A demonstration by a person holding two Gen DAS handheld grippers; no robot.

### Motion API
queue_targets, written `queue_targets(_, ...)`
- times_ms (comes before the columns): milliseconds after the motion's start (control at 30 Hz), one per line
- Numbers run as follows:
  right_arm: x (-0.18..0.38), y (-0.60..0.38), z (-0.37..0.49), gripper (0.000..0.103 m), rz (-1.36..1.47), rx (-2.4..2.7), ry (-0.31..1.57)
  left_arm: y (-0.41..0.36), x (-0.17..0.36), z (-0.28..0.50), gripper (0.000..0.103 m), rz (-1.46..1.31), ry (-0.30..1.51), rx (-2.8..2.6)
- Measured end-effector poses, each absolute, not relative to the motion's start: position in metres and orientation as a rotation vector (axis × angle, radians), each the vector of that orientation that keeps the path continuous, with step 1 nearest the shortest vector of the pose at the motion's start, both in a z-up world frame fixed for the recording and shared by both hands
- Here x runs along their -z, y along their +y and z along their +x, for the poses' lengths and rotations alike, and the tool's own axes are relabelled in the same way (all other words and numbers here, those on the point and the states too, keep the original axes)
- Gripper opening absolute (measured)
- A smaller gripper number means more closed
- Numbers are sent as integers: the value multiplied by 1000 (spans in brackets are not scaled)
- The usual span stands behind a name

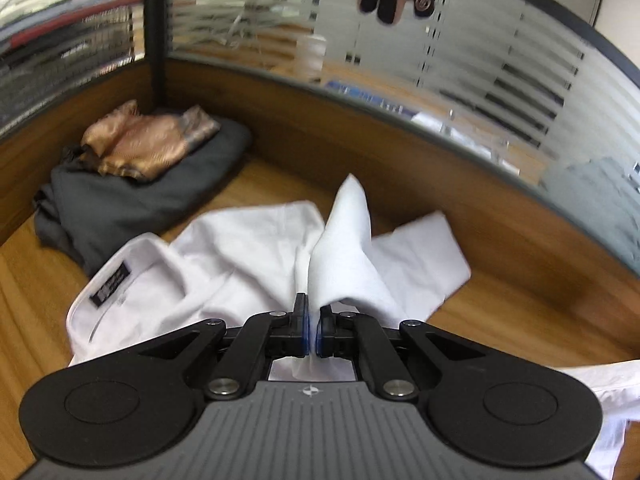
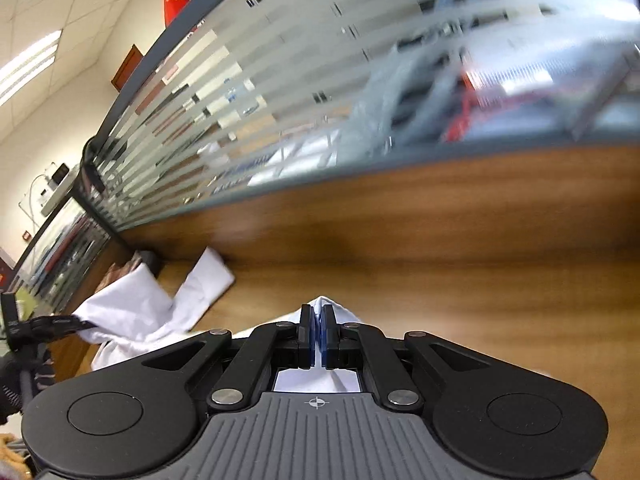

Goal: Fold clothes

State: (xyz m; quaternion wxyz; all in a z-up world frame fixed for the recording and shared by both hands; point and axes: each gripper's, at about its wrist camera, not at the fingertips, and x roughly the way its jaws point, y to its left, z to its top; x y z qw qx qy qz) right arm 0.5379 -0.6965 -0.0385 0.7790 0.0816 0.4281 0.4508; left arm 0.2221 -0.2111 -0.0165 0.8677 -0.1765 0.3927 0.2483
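white shirt (image 1: pixel 248 248), grey folded garment (image 1: pixel 132 204), patterned copper-gold cloth (image 1: pixel 148 144).

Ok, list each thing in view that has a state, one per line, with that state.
left gripper: shut on a fold of the white shirt.
right gripper: shut on the white shirt.
white shirt: unfolded, rumpled, collar label showing, cloth lifted at both grips.
grey garment: folded, flat on the wooden table.
tan patterned cloth: folded, lying on the grey garment.
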Motion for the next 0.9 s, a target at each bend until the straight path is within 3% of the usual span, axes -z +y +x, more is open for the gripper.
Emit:
queue_targets(500, 109, -735, 447, 12, 140, -770, 1191, -231, 83, 178, 4, -247, 985, -486)
queue_targets(600, 106, -742, 458, 17, 165, -706, 1183, -231, 92, 176, 5, -243, 1004, -480)
queue_targets(900, 110, -739, 499, 17, 165, -588, 1092, -234, 100, 179, 7, -239, 1050, -508)
